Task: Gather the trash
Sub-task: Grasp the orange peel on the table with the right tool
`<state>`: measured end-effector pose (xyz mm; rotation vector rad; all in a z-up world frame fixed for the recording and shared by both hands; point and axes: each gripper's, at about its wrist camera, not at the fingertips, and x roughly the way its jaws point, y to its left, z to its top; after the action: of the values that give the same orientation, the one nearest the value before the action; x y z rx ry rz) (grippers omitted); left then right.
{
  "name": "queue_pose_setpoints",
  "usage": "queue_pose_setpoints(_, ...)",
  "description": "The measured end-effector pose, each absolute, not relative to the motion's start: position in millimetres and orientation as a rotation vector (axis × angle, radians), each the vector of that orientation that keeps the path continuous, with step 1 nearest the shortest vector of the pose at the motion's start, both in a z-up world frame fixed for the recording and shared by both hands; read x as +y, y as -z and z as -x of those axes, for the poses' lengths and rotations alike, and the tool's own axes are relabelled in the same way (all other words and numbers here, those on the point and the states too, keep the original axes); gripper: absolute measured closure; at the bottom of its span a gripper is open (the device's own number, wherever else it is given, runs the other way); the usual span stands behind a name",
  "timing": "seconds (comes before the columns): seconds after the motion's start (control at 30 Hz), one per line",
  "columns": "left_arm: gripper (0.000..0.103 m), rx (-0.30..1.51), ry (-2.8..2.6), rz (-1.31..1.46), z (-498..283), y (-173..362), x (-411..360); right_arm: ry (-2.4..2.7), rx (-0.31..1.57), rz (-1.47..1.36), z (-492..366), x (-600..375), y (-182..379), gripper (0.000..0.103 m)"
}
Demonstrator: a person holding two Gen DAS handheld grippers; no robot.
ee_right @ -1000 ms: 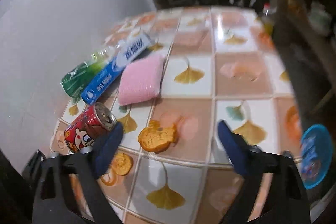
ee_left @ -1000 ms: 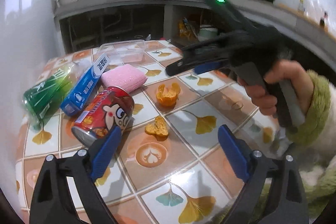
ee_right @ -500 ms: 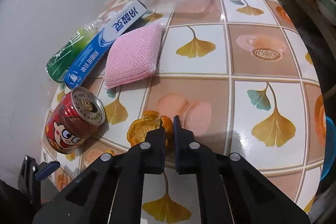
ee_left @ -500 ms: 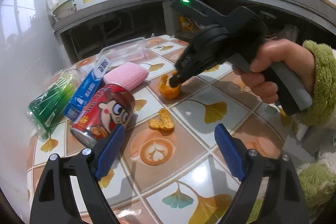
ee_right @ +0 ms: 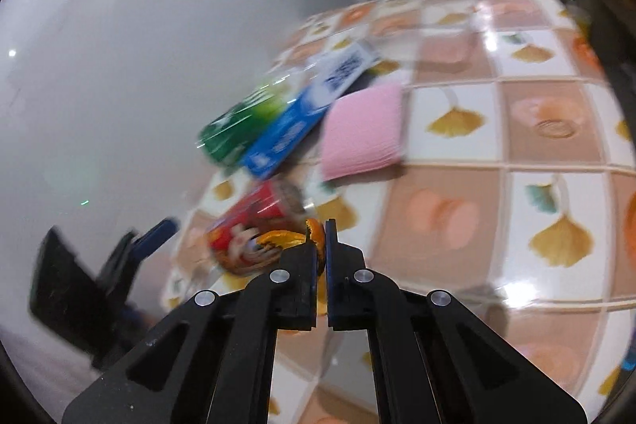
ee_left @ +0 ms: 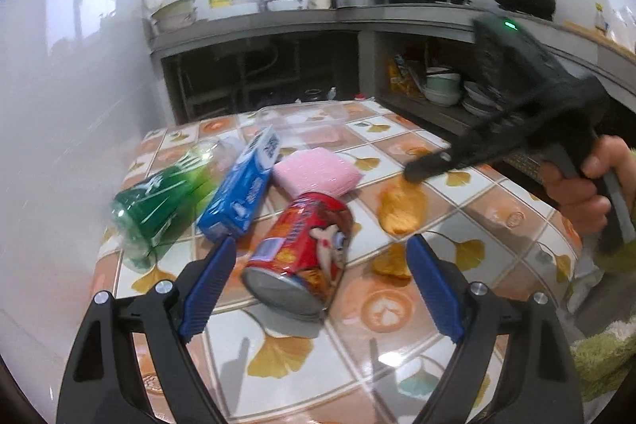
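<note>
Right gripper (ee_right: 321,237): jaws pressed together, pinching an orange peel (ee_right: 286,238) raised off the tiled table (ee_right: 457,153). Left gripper (ee_left: 318,281): jaws spread, empty, straddling the near end of the red cartoon-printed can (ee_left: 304,253). Second peel (ee_left: 391,261) lies right of the can. Lettering on the far blue box (ee_left: 246,185) is unreadable.

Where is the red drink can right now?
The red can lies on its side on the tiled table, between the open left gripper fingers, just in front of the pink sponge and blue box.
</note>
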<state>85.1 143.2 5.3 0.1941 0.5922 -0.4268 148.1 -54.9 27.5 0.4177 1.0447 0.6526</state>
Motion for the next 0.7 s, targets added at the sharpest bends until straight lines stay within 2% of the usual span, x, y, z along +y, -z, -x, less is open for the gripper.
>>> queue_pose_setpoints(0.07, 0.018, 0.601, 0.423, -0.171, -87, -4, 149, -0.664, 1.072, -0.385, -145, -47, -21, 0.100)
queue_pose_setpoints(0.2, 0.018, 0.615, 0.416, -0.150, -87, -3, 155, -0.659, 1.164, -0.293, -142, -31, -1, 0.092)
queue_pose_setpoints(0.27, 0.018, 0.617, 0.416, -0.148, -88, -1, 155, -0.634, 1.179, -0.276, -142, -30, 5, 0.076)
queue_pose_setpoints(0.3, 0.018, 0.618, 0.416, -0.147, -89, -1, 155, -0.627, 1.175, -0.281, -142, -31, 5, 0.064)
queue_pose_setpoints(0.33, 0.018, 0.618, 0.417, -0.144, -87, -1, 156, -0.623, 1.170, -0.281, -142, -32, 4, 0.061)
queue_pose_setpoints(0.57, 0.018, 0.628, 0.415, -0.131, -91, 1, 156, -0.626, 1.179, -0.231, -145, -21, 12, 0.062)
queue_pose_setpoints(0.7, 0.018, 0.638, 0.415, -0.111, -94, 3, 160, -0.620, 1.167, -0.158, -143, -13, 10, 0.069)
